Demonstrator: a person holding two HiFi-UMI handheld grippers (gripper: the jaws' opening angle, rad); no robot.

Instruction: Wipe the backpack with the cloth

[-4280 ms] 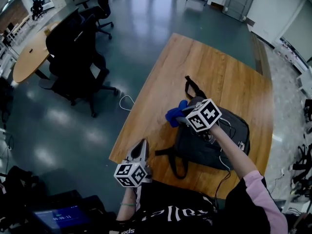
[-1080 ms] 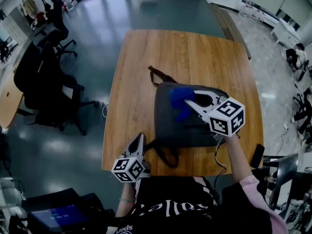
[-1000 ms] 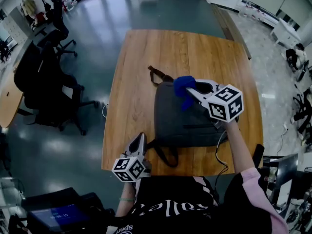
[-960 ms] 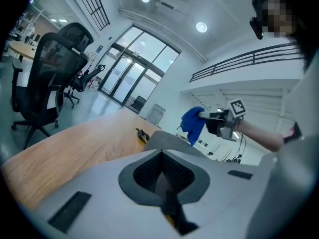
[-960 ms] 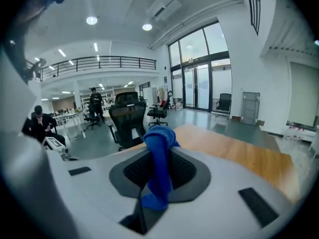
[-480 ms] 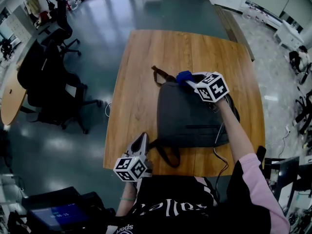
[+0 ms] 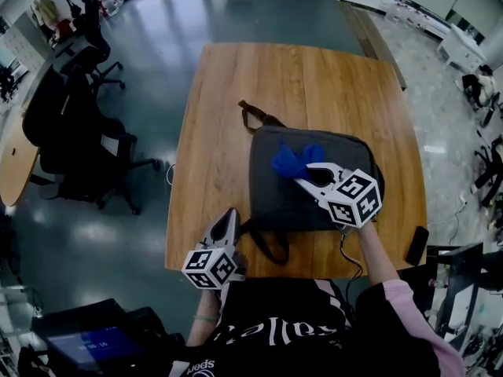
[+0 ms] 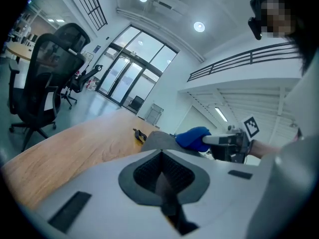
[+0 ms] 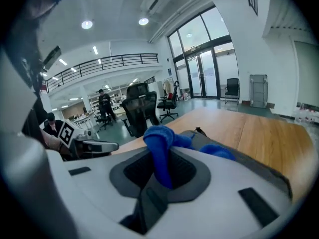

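Mid-wipe, the right gripper (image 7: 302,181) pinches a blue cloth (image 7: 291,158) onto the grey backpack (image 7: 271,199) beneath it (left gripper (image 7: 229,217) closed, empty), so the next move likely calls for dragging it across.

The rectangular wooden tabletop (image 7: 299,77) is recorded as warm brown timber with straight grain lines and a smooth satin finish. The dark grey fabric backpack (image 7: 271,199) is noted as matt woven cloth, and its black straps (image 7: 267,247) appear as dull webbing. The bright blue cloth (image 7: 289,159) is seen as soft, napped textile, matt throughout. The right gripper (image 7: 300,180) and the left gripper (image 7: 229,214) are cased in pale grey, smooth, matt plastic. The fingers (image 9: 189,173) are lined with dark, finely ribbed pads. The blue-green floor (image 7: 157,45) is found glossy, with light reflected in it.
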